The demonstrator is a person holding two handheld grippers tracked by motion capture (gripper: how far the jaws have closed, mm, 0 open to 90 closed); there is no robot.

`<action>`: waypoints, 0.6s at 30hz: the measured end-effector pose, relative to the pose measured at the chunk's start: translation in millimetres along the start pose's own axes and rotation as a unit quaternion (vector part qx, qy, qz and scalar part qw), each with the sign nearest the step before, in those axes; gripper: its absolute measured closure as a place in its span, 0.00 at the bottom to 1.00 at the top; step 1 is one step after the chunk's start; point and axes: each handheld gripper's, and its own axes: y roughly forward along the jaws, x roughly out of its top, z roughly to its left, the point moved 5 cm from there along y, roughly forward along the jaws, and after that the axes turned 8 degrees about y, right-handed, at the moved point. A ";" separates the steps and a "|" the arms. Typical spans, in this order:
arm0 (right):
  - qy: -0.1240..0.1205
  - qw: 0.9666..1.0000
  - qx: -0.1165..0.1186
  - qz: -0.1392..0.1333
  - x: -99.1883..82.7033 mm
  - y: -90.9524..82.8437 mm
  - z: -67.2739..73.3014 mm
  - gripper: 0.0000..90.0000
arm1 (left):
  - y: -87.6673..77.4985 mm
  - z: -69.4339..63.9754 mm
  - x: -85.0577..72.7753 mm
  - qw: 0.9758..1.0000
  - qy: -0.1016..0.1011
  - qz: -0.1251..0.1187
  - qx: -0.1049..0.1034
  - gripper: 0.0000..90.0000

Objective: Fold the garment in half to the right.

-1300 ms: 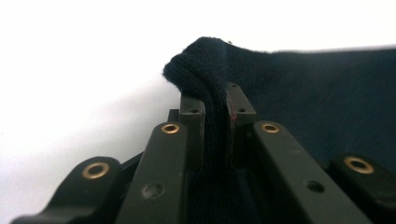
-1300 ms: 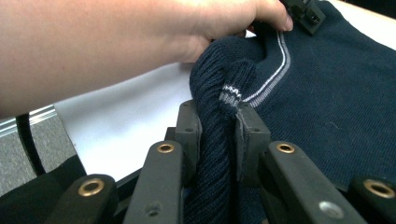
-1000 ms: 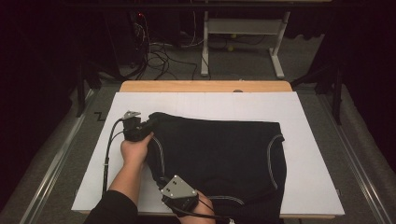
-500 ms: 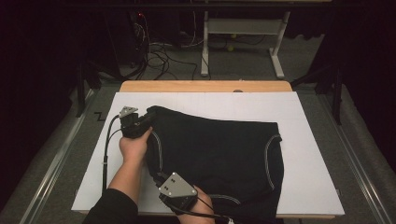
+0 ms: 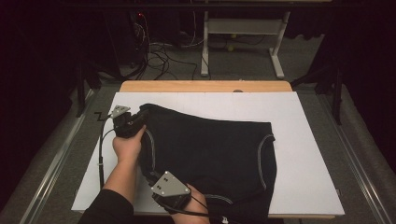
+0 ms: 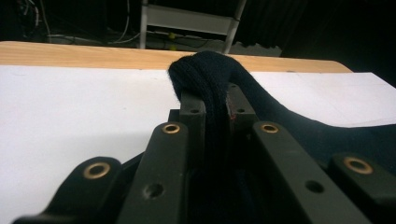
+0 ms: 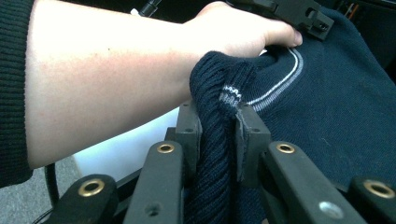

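A dark navy knitted garment with pale seam lines lies spread on the white board. My left gripper is at its far left corner, shut on a bunched fold of the knit, which bulges over the tips of the left gripper. At the near left edge, my right gripper is shut on a ribbed edge of the garment; the fold runs down between the jaws of the right gripper. The left forearm and the left gripper lie across the right gripper view.
The white board rests on a wooden table whose far edge shows bare. Beyond it are floor cables and a white metal frame. Bare board lies right of the garment and along the far side.
My left gripper has risen a little and moved away from me, taking the garment's corner with it. The right gripper has stayed put.
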 end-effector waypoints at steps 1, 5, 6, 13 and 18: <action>0.000 1.000 0.001 0.000 0.5 1.4 1.4 0.84 | -2.1 2.8 -0.3 1.000 0.000 0.001 0.002 0.87; -0.006 1.000 0.010 0.000 5.0 9.5 10.3 0.84 | -12.4 16.9 -2.0 1.000 -0.003 0.000 0.013 0.87; -0.006 1.000 0.013 0.000 6.5 11.6 12.8 0.83 | -16.0 21.8 -3.0 1.000 -0.006 0.000 0.017 0.87; -0.018 0.999 0.035 0.002 14.0 28.7 33.5 0.84 | -37.1 49.3 -10.2 0.999 -0.017 0.001 0.039 0.87; -0.024 0.998 0.052 0.003 19.3 40.8 48.5 0.84 | -53.3 69.3 -14.8 0.998 -0.023 0.003 0.056 0.87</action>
